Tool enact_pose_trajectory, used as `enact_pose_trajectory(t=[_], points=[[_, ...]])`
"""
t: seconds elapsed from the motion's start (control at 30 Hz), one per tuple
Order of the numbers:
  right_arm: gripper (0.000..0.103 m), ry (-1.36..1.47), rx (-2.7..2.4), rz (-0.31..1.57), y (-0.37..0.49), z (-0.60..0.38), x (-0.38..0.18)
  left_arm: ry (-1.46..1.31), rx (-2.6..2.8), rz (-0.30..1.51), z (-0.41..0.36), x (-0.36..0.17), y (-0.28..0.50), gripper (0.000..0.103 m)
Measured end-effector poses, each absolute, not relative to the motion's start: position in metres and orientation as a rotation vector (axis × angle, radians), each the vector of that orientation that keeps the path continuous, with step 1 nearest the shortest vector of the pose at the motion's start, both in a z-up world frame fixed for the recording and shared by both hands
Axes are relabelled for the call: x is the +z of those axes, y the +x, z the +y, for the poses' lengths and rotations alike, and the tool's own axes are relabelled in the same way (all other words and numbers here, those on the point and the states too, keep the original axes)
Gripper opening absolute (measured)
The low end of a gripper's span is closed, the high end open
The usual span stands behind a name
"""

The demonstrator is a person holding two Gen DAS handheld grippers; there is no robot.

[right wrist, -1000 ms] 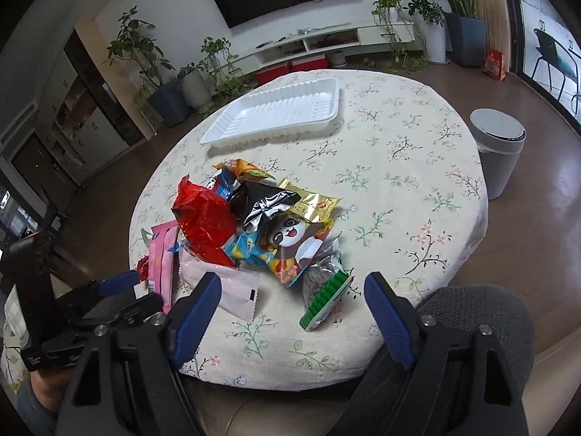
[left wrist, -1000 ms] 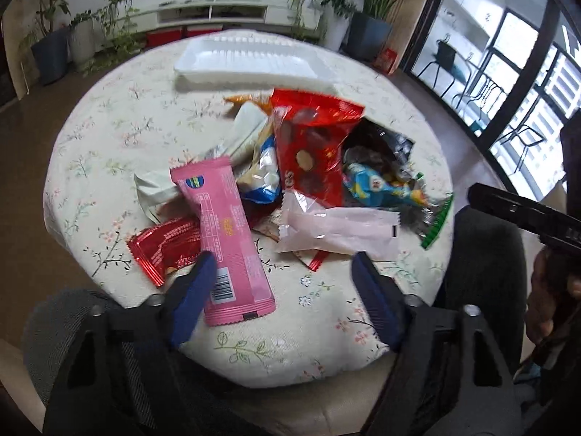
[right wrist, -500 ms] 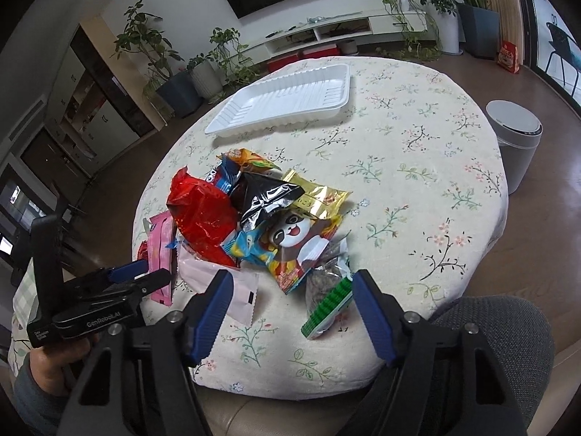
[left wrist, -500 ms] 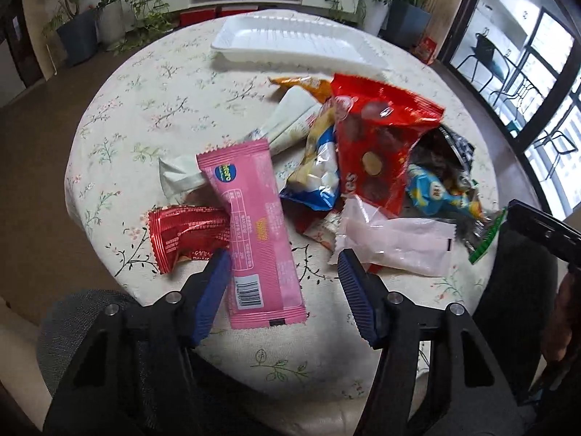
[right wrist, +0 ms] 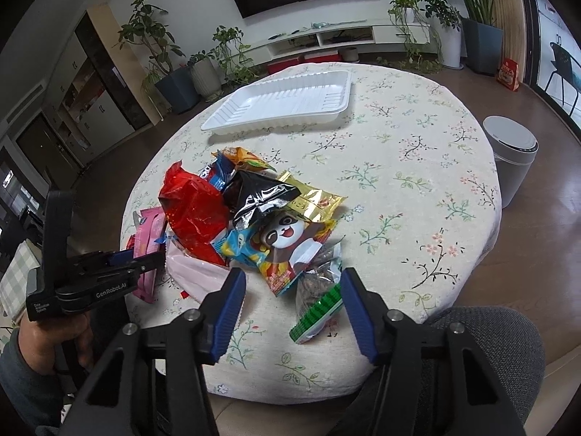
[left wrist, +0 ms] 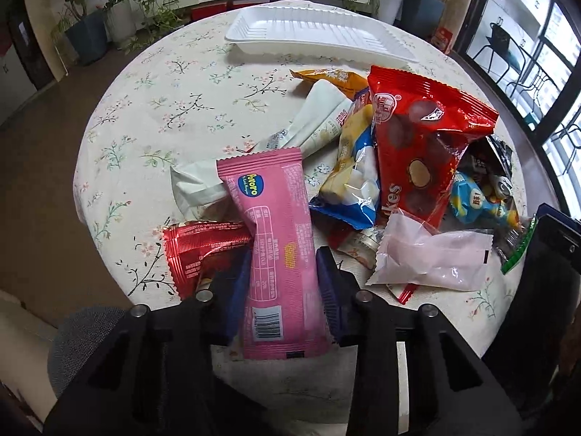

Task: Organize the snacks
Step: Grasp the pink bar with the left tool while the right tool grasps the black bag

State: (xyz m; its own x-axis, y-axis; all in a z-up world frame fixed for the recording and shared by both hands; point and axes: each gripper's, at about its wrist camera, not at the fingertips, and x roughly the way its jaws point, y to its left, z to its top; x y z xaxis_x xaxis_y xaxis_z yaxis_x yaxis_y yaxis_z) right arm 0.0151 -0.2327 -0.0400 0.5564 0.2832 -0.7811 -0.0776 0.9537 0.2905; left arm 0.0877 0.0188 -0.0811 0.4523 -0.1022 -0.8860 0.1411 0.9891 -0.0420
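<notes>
A pile of snack packets lies at the near side of the round table (left wrist: pixel 152 109). My left gripper (left wrist: pixel 285 254) is closing on the long pink snack packet (left wrist: pixel 272 210), and its blue pads press both long edges near the barcode end. From the right wrist view, the left gripper (right wrist: pixel 145 258) holds that pink packet (right wrist: pixel 149 225) at the pile's left. My right gripper (right wrist: pixel 292 276) is closing too; the green-edged seed packet (right wrist: pixel 319 298) lies between its fingers with the pads clear of it. The white tray (right wrist: pixel 283 101) stands empty at the far side.
The pile holds a big red bag (left wrist: pixel 421 138), a pale pink pouch (left wrist: pixel 432 258), a small red wrapper (left wrist: pixel 196 250), a panda packet (right wrist: pixel 287 239) and a black foil bag (right wrist: pixel 261 192). A grey bin (right wrist: pixel 512 156) stands right of the table. A person's hand (right wrist: pixel 54 338) grips the left tool.
The left gripper came forward and down over the pink packet and its jaws narrowed onto it. The right gripper's jaws narrowed around the green-edged packet with little other movement.
</notes>
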Motion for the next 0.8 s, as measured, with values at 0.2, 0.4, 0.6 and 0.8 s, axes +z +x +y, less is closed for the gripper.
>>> enact_pose_trajectory(t=[0.2,0.4,0.6,0.8], points=[[0.046,0.227,0.219,0.960,0.015,-0.231,-0.041,0.074,-0.187,1.077,0.014,-0.079,0.083,0.025],[0.045,0.229,0.213,0.950,0.014,-0.232,-0.038,0.039,-0.228,1.061,0.021,-0.072,0.074,0.020],[0.045,0.214,0.227,0.931,0.015,-0.228,-0.032,0.027,-0.276,1.046,0.023,-0.069,0.070,0.019],[0.045,0.137,0.242,0.895,0.022,-0.227,-0.014,-0.018,-0.340,1.027,0.029,-0.063,0.062,0.018]])
